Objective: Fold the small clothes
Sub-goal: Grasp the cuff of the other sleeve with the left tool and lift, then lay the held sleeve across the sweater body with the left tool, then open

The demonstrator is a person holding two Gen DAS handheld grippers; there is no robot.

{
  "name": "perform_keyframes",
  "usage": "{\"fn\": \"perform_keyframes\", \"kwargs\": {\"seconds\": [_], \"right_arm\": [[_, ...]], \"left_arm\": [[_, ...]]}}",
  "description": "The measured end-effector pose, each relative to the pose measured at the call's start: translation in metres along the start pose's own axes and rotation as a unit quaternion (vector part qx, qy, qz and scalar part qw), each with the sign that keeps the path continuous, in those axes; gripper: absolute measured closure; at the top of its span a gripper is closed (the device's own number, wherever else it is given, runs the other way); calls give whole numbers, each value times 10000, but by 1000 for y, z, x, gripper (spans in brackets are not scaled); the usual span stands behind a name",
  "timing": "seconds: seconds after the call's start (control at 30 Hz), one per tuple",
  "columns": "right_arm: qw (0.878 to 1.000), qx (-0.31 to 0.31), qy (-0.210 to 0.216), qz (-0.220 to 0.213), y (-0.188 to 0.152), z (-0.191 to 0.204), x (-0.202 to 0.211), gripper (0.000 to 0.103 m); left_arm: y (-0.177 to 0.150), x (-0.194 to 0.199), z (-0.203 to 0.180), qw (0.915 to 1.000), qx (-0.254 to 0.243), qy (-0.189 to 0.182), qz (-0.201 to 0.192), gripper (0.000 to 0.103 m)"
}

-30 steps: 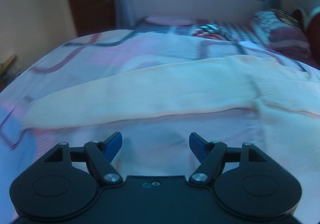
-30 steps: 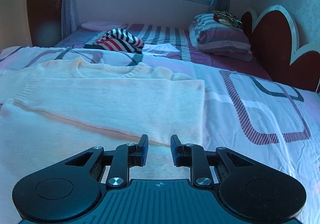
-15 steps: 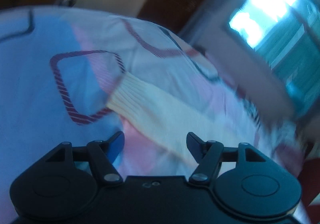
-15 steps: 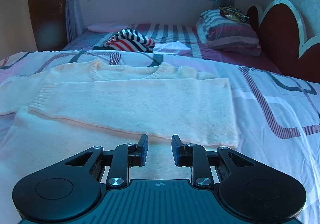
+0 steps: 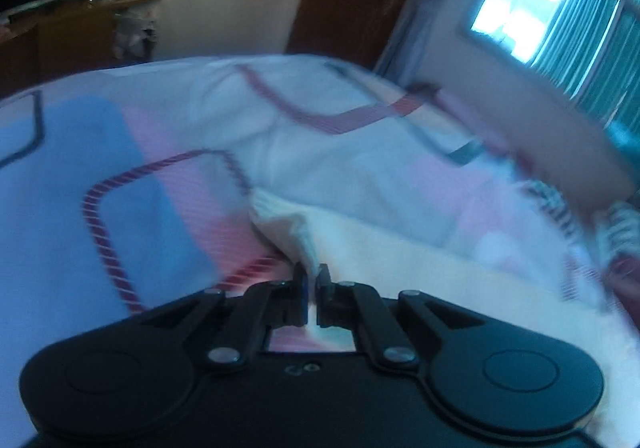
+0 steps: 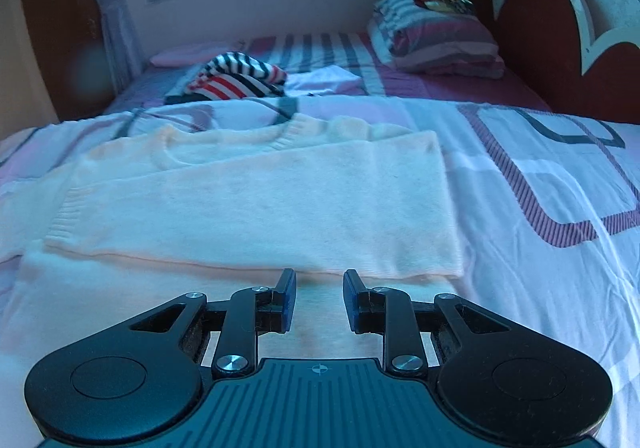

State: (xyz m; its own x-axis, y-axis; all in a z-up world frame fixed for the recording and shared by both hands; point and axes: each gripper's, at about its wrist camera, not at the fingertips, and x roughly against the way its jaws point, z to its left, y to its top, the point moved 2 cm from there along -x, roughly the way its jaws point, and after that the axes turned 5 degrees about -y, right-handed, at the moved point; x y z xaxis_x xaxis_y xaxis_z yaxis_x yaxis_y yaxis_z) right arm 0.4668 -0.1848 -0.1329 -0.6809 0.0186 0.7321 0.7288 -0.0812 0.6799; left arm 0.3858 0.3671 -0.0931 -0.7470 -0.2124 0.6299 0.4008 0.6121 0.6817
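A cream knitted sweater lies flat on the bed, one sleeve folded across its body. My left gripper is shut on the ribbed cuff end of the other sleeve, which bunches up just ahead of the fingertips. The rest of that sleeve runs off to the right. My right gripper is open and empty, low over the sweater's lower body, just in front of the folded sleeve's edge.
The bed has a white quilt with purple and blue outlined squares. A striped garment and a white cloth lie further back. Striped pillows sit by the red headboard. A wooden cabinet stands beyond the bed's left edge.
My left gripper swung left to the sleeve's cuff end and closed on it, bunching the cuff. My right gripper stayed open and drifted slightly over the sweater.
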Motion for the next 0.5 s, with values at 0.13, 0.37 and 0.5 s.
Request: {"fn": "perform_keyframes", "kwargs": {"seconds": [0.13,0.37,0.5], "right_arm": [[9999,40,-120,-15,-1,-9,-1,77],[9998,35,-125,-131,-2,-24,9,77],[9998,-36,-122,-176,-3,-39,13,77]], "left_arm": [[-10,18,-37,9980,-249,-558,-138,101],[-51,27,-155,9826,-1263,-1360,63,101],[-83,27,-218,9685,-1854,-1644,242,101]]}}
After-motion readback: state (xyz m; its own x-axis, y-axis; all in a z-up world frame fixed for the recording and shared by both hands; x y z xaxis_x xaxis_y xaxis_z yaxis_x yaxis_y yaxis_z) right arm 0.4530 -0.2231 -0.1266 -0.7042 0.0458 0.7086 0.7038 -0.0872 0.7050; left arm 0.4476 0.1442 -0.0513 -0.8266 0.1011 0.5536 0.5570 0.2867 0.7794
